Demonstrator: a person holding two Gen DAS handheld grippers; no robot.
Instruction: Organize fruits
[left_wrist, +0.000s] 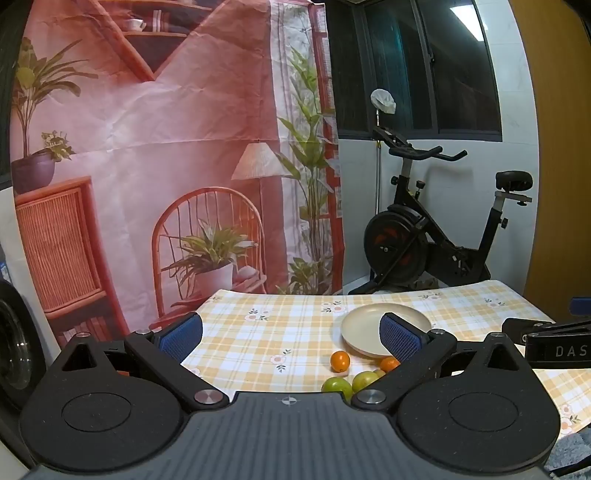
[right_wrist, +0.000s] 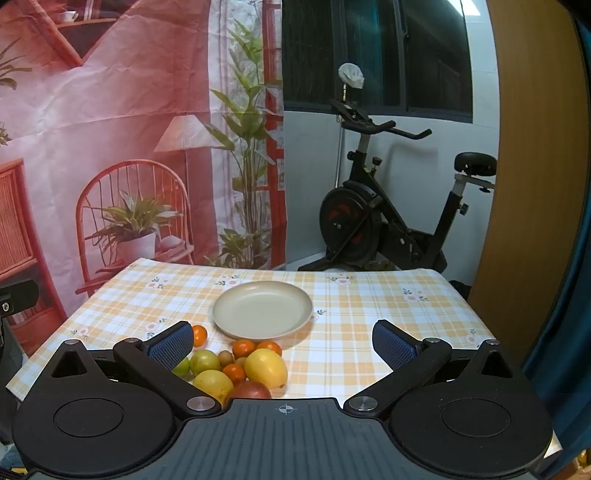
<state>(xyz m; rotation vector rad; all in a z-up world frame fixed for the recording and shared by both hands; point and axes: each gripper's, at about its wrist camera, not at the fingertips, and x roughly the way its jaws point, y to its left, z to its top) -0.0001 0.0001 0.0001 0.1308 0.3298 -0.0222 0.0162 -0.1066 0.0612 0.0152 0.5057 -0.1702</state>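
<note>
Both tongs, left tongs and right tongs, gape fully wide, holding nothing, hovering above the table. The fruits sit heaped just before the empty plate, which likely awaits them.

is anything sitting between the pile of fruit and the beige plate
Nothing visible does. The round beige plate sits bare just beyond the pile; the nearest small orange tangerines lie right at its near rim on the yellow checked tablecloth.
</note>
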